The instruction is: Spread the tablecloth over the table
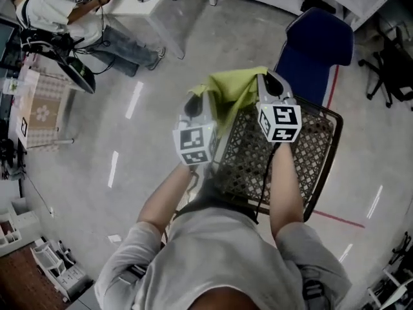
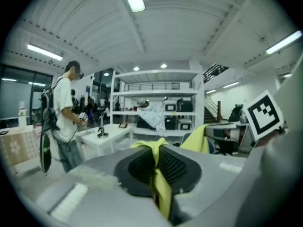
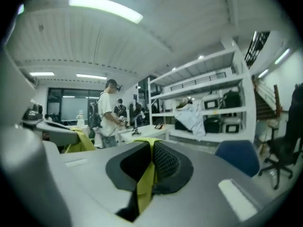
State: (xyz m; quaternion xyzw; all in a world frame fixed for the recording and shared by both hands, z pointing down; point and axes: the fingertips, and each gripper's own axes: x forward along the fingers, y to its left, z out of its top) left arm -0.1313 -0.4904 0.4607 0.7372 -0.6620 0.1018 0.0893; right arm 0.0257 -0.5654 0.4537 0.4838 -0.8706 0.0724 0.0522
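The left gripper (image 1: pixel 193 103) has its jaws pressed together on a fold of the thin yellow-green fabric tablecloth (image 1: pixel 233 90), and in its own view a narrow strip of the cloth runs between the dark ribbed pads. The tablecloth hangs bunched in the air between the two grippers, above the far left corner of the black metal mesh tabletop (image 1: pixel 308 157). The right gripper (image 1: pixel 270 82) also pinches a fold of it. The cloth looks light, soft and limp, so I judge it will sag and crease, and it is best held at two corners of one edge. Whether the pinched places are corners cannot be told, because the cloth is crumpled. The near edge of the tabletop is covered by the person's arms and body, and its legs are hidden. The blue chair (image 1: pixel 317 50) stands just beyond the far edge.
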